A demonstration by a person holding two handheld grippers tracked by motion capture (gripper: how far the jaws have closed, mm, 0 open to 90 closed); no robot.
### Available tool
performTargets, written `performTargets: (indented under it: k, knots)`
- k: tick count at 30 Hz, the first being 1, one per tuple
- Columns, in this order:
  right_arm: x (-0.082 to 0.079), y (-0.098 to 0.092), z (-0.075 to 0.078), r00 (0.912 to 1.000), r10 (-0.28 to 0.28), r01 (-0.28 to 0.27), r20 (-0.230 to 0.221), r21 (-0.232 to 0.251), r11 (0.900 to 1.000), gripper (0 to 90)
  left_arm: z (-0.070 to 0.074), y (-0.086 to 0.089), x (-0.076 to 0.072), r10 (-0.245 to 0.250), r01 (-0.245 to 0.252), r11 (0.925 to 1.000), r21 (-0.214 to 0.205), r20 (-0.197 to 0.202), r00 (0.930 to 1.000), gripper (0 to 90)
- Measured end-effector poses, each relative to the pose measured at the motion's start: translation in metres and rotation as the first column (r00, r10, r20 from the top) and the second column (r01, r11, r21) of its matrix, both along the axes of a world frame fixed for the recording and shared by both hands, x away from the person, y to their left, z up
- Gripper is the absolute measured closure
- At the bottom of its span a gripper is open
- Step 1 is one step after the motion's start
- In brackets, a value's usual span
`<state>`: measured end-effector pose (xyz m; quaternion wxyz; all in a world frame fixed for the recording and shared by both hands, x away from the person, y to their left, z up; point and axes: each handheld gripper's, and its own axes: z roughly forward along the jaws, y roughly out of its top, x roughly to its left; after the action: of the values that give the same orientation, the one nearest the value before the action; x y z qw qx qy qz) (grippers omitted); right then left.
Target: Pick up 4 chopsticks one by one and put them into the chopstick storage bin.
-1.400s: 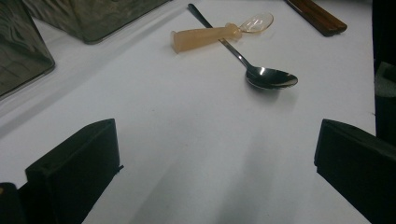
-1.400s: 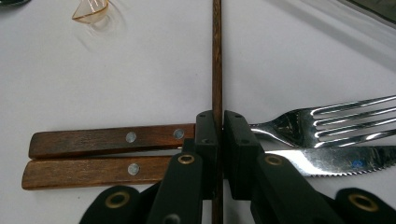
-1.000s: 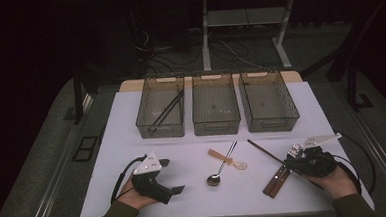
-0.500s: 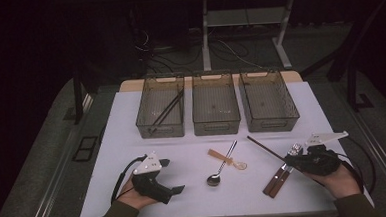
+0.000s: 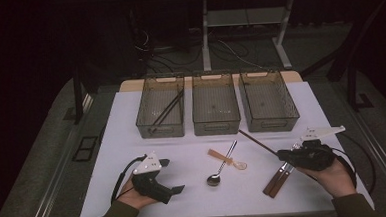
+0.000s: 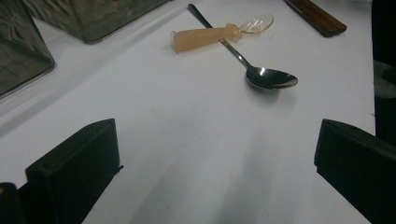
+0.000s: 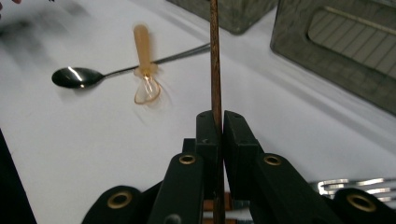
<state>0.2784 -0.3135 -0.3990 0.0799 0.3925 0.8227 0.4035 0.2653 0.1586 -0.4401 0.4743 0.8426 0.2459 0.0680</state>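
My right tool (image 7: pixel 215 128) is clamped on a brown chopstick (image 7: pixel 215 60), its two black jaws pressed together with the thin stick running straight out between them. In the high view that chopstick (image 5: pixel 257 141) slants up and away from the right tool (image 5: pixel 283 155) toward the middle of the worktop (image 5: pixel 127 142), its far tip near the front of the tubs. Just below my right hand lie two wooden-handled pieces of cutlery (image 5: pixel 277 180) side by side, and the gripper's own camera catches fork prongs (image 7: pixel 355 185) beside its jaws. Farther toward the middle lies a metal spoon (image 5: pixel 219 171), with a small amber plastic spoon (image 5: pixel 227 159) laid across its handle. My left tool (image 5: pixel 178 190) rests low at the near left of the worktop, its jaws standing wide apart with nothing between them, bare white surface ahead and the metal spoon (image 6: pixel 268 77) beyond. Along the far side stand three clear tubs in a row; the left tub (image 5: pixel 144 122) holds dark chopsticks (image 5: pixel 168 108) leaning inside it.
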Motion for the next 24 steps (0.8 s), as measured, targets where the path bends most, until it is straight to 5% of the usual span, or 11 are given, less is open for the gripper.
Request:
performTargets:
  k: [24]
  knots:
    - [0.031,0.058,0.025,0.9975,0.060,-0.061,0.036,0.025,0.9978,84.6,0.000,0.000,0.001,-0.008,0.008,1.0000,0.005,0.009,0.9999,0.0]
